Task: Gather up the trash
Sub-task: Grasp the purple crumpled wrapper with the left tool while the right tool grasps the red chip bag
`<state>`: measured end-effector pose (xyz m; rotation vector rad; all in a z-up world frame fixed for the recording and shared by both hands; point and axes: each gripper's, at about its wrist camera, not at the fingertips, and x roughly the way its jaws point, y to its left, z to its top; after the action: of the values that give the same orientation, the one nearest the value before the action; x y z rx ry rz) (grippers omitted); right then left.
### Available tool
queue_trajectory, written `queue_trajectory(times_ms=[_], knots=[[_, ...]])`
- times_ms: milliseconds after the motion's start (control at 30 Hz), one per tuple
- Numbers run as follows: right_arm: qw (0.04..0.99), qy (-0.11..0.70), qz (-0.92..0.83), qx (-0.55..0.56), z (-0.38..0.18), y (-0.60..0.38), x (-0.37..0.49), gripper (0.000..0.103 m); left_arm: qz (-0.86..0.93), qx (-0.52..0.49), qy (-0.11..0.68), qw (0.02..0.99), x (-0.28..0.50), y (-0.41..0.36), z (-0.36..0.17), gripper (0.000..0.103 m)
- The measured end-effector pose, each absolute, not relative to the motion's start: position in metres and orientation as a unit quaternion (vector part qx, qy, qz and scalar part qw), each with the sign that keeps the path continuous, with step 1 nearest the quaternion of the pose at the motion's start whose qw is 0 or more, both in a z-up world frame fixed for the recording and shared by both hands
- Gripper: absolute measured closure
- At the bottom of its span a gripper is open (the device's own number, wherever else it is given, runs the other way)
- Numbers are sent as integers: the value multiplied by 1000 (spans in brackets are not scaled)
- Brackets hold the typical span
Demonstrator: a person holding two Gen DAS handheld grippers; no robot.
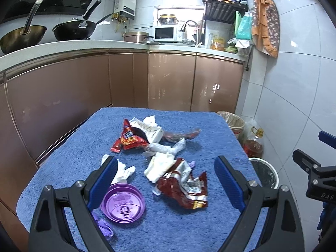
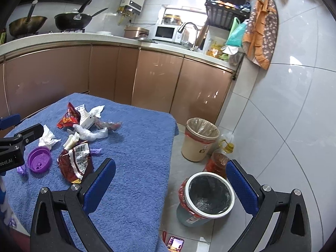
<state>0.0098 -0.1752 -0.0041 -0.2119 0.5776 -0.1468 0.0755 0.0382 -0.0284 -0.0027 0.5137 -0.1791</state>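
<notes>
Trash lies scattered on a blue towel-covered table [image 1: 184, 226]: a purple cup lid [image 1: 122, 203], a torn dark red wrapper [image 1: 182, 189], a red snack bag [image 1: 130, 139], a white carton [image 1: 151, 131], crumpled tissues [image 1: 124, 173] and clear plastic [image 1: 168, 148]. My left gripper [image 1: 166, 180] hovers open above the near pile, holding nothing. My right gripper [image 2: 171, 185] is open and empty over the table's right edge, above a black-lined bin [image 2: 210, 197] on the floor. A second, beige bin [image 2: 199, 139] stands behind it.
An oil bottle [image 2: 219, 161] stands between the two bins. A phone [image 2: 175, 244] lies on the floor by the table. Copper-coloured cabinets [image 1: 172, 82] and a counter with woks [image 1: 73, 29], a microwave [image 1: 168, 33] and a sink tap run behind. Tiled wall on the right.
</notes>
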Motion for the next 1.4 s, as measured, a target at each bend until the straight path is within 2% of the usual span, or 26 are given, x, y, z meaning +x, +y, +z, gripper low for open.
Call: queue_trajectory(times_ms=[600,867,933,1167,1400], knots=[[944,309,-6,-119,-22,-139,38,0,-28,-2,271,962,85,95,-45,10],[925,346,132,-79,-44,-112,58,0,22,-6,297,955,75,144,-59,10],[915,359,170,-73,-54,-101,64,2,28,-10,312,950,71,156,-67,10],[877,402,251,-76,-90,-60,84,18,-2,-21,367,930,61,174,-97,10],[856,425,261,-138,-126,-30,99,23,-37,-26,393,918,68,165,-115,11]])
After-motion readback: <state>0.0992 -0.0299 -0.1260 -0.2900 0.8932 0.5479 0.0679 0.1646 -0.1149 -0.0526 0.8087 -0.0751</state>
